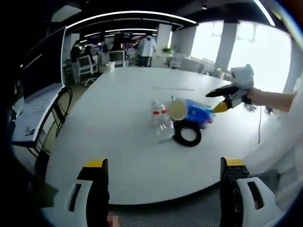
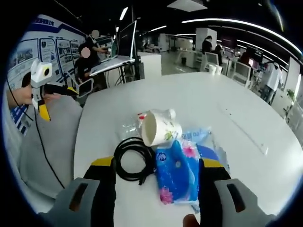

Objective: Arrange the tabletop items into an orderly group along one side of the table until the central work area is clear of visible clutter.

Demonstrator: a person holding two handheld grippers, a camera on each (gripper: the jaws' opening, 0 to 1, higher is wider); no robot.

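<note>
On the white table (image 2: 213,94) a paper cup (image 2: 160,127), black cable coil (image 2: 132,158), blue tissue pack (image 2: 179,172) and plastic bottle (image 1: 162,124) cluster; left claw (image 1: 163,182) and right claw (image 2: 158,182) both gape wide, empty.

My table (image 2: 227,94) is a smooth, matt white top with a soft sheen under the ceiling lights. The cup (image 2: 160,127) looks like paper, dull white with a small printed pattern. Beside it the tissue pack (image 2: 177,177) is wrapped in glossy blue plastic film that crinkles and catches light. The coiled cable (image 2: 134,160) has a matt black rubbery jacket. The bottle (image 1: 161,124) is clear, shiny plastic. My jaws look like hard matt black plastic with yellow tips.
</note>
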